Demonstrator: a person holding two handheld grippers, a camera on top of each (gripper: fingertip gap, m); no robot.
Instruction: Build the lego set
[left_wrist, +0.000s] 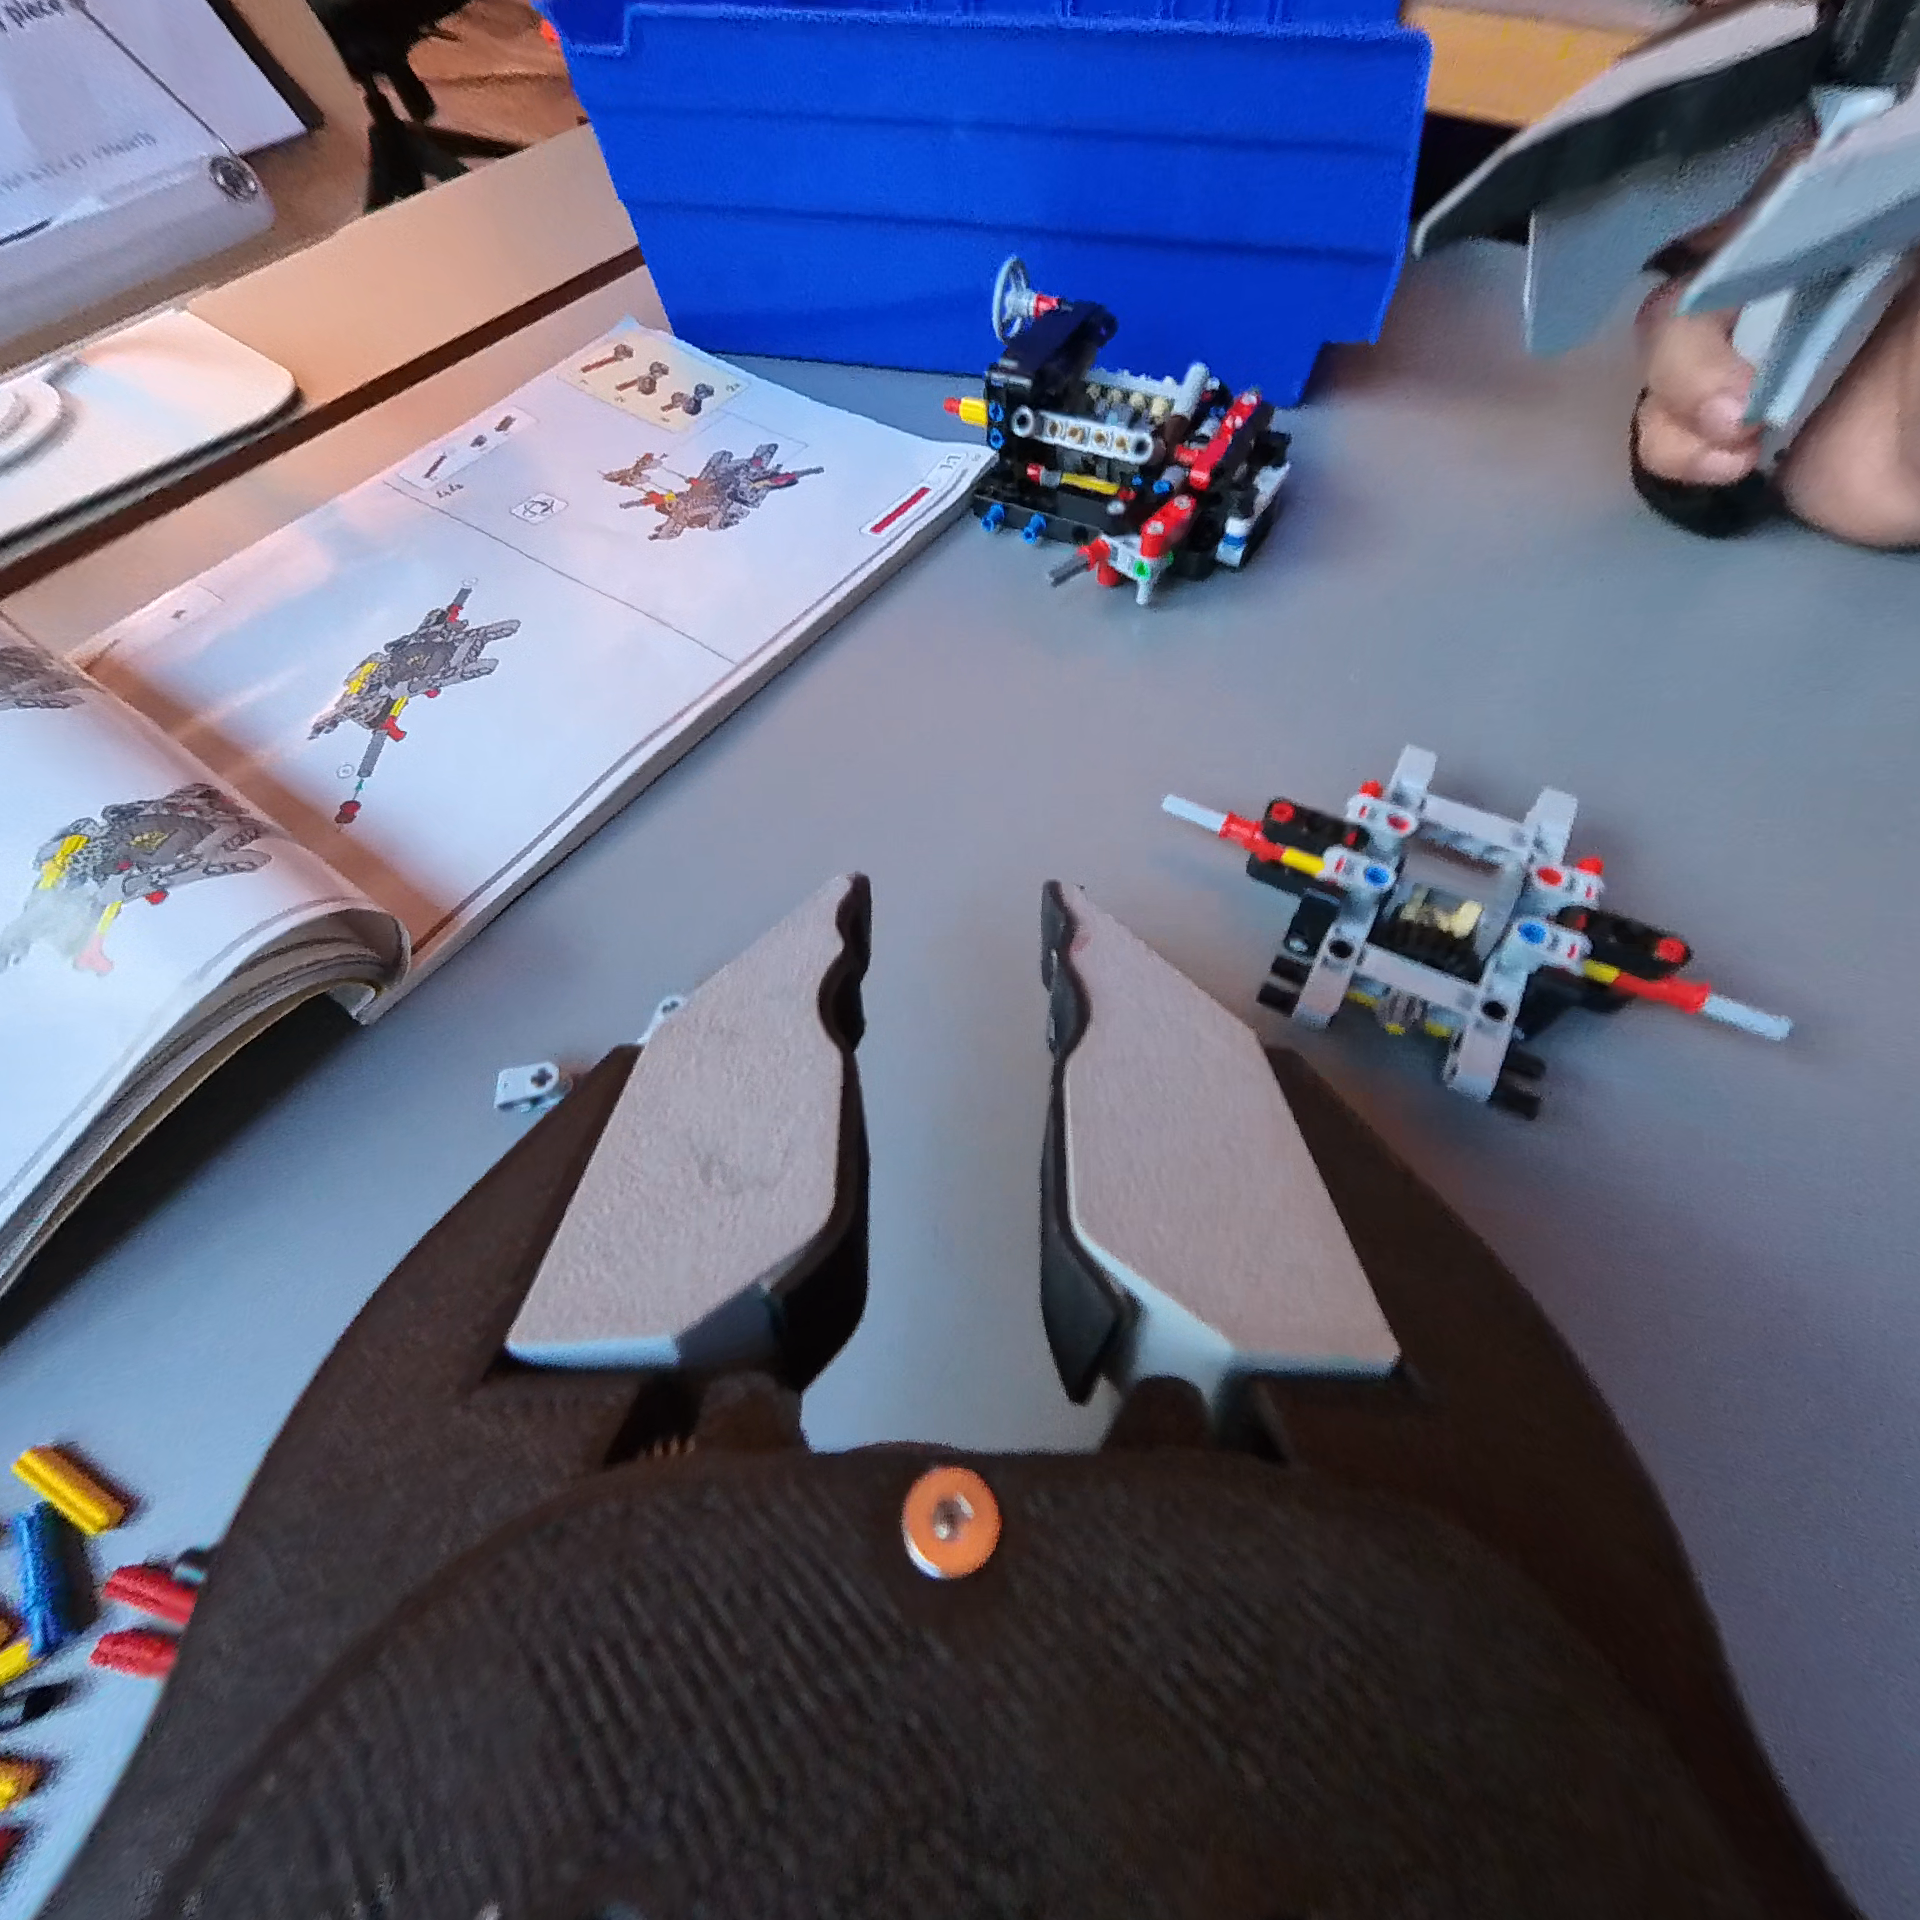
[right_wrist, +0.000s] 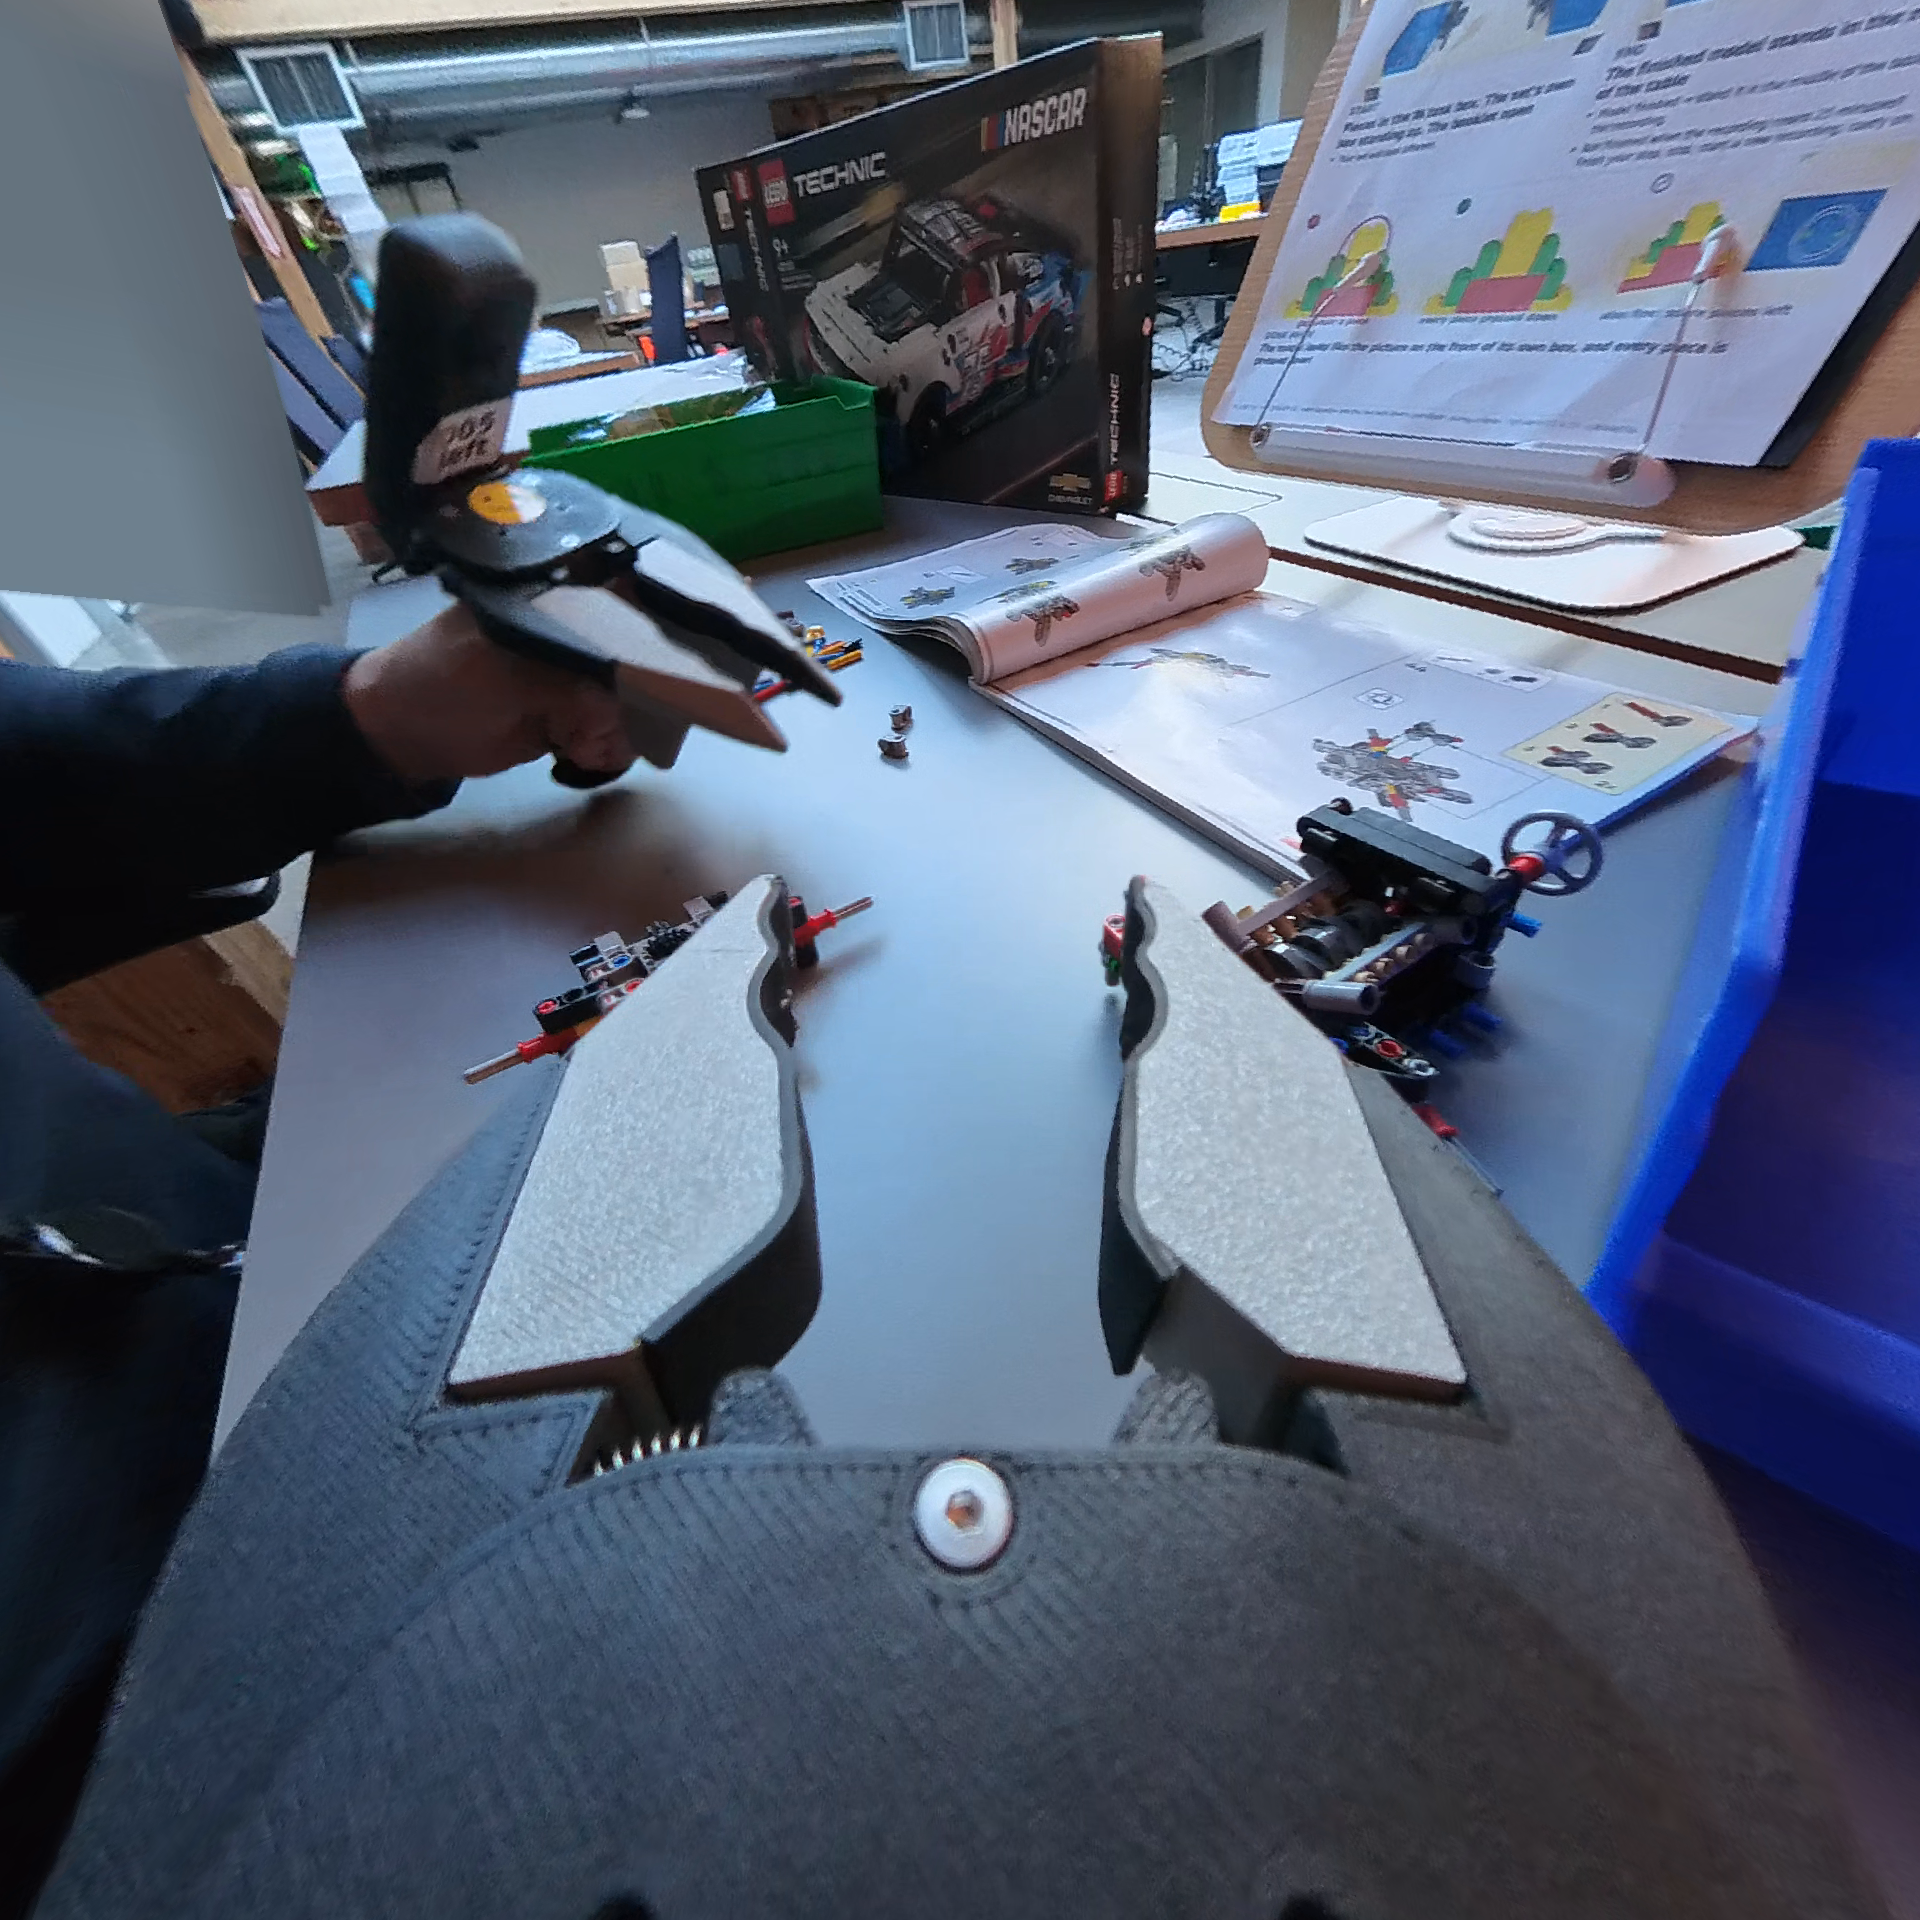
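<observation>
While both grippers hang above the grey counter with nothing held, the left gripper has its jaws partly apart and the right gripper has them wide, over two brick assemblies: a grey-framed one near the left gripper and a black one with a steering wheel by the blue bin. One open instruction booklet, one green bin, one model box and loose small pieces lie about in a workshop room

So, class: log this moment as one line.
left hand-held gripper: open, empty | right hand-held gripper: open, empty | grey axle frame: on table
</observation>
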